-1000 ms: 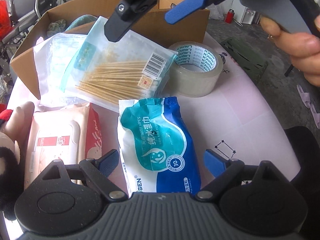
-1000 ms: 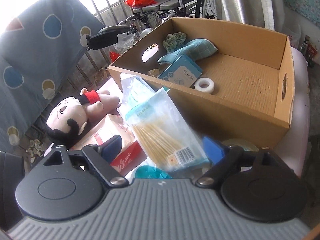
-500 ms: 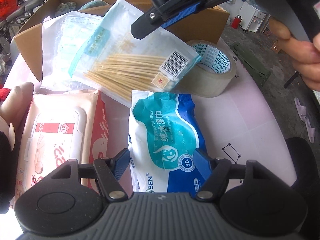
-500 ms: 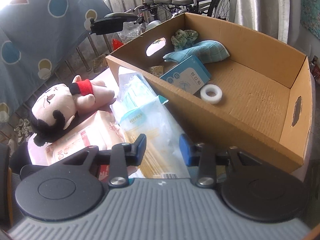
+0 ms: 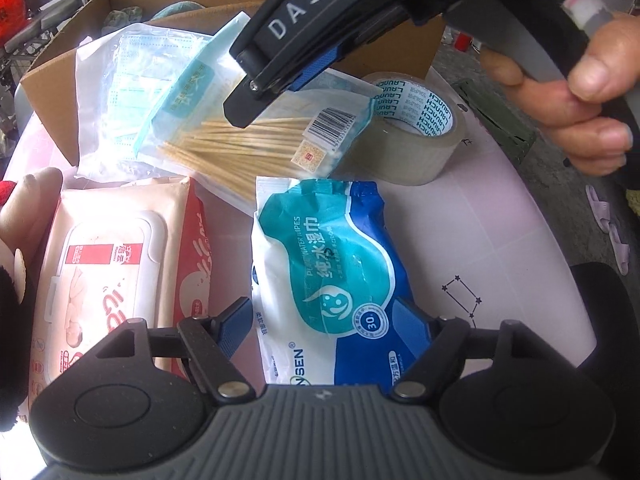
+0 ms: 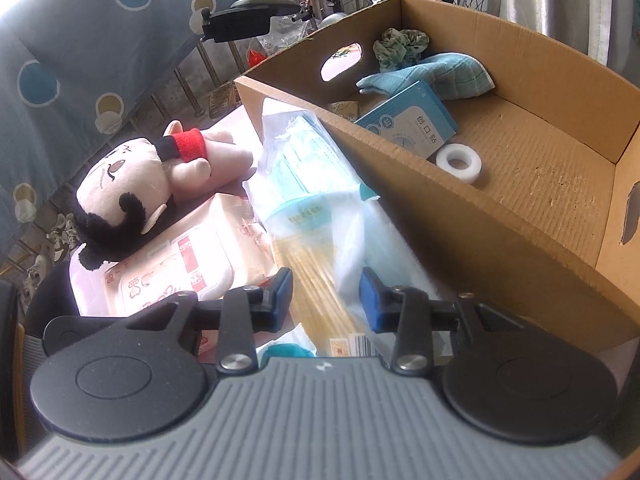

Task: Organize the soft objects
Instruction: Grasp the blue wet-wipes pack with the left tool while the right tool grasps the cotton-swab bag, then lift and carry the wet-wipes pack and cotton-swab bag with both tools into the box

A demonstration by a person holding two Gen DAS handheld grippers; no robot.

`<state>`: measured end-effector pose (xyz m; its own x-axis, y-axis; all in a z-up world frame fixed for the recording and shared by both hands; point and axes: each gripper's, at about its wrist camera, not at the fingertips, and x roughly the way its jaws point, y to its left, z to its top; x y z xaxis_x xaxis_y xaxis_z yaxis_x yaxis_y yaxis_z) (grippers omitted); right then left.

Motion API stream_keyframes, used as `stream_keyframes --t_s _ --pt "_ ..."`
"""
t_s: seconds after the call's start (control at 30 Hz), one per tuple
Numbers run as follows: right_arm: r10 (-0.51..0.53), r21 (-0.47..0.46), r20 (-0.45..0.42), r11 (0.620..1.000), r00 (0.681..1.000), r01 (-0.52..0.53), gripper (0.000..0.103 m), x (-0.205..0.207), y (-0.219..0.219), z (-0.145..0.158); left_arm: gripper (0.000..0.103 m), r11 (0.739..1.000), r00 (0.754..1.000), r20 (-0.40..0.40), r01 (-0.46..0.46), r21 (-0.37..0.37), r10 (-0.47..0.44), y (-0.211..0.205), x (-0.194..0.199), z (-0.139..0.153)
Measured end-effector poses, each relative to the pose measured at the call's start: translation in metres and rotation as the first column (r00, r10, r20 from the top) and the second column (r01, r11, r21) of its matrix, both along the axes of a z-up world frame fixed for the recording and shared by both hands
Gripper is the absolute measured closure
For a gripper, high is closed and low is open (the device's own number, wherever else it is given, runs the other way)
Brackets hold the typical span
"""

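your right gripper [image 6: 325, 300] just narrowed around the swab bag [image 6: 320, 272]; contact unclear. left gripper [image 5: 328, 332] opening, straddling the wipes [image 5: 332, 280].

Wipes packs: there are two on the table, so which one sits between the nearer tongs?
The blue wipes pack. It lies between the left tongs, whose jaws straddle it. The pink wipes pack, with a white flip lid, lies outside them.

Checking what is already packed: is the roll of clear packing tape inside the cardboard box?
No, the packing tape roll sits on the pink table outside the cardboard box, beside the cotton swab bag.
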<state>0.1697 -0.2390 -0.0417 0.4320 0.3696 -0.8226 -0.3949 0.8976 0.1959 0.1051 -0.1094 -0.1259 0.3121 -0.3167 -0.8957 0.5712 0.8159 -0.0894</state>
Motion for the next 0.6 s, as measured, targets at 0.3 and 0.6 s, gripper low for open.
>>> stream_keyframes --t_s 0.3,0.6 --pt "-0.025 0.029 -0.058 0.999 0.998 0.027 0.079 0.007 -0.005 -0.022 0.014 1.0 0.998 -0.057 -0.011 -0.021 0.01 -0.008 0.013 -0.011" --pt "0.002 0.086 0.005 0.996 1.0 -0.002 0.036 0.007 -0.017 -0.003 0.014 0.999 0.997 -0.079 -0.017 -0.034 0.014 -0.006 0.019 -0.008"
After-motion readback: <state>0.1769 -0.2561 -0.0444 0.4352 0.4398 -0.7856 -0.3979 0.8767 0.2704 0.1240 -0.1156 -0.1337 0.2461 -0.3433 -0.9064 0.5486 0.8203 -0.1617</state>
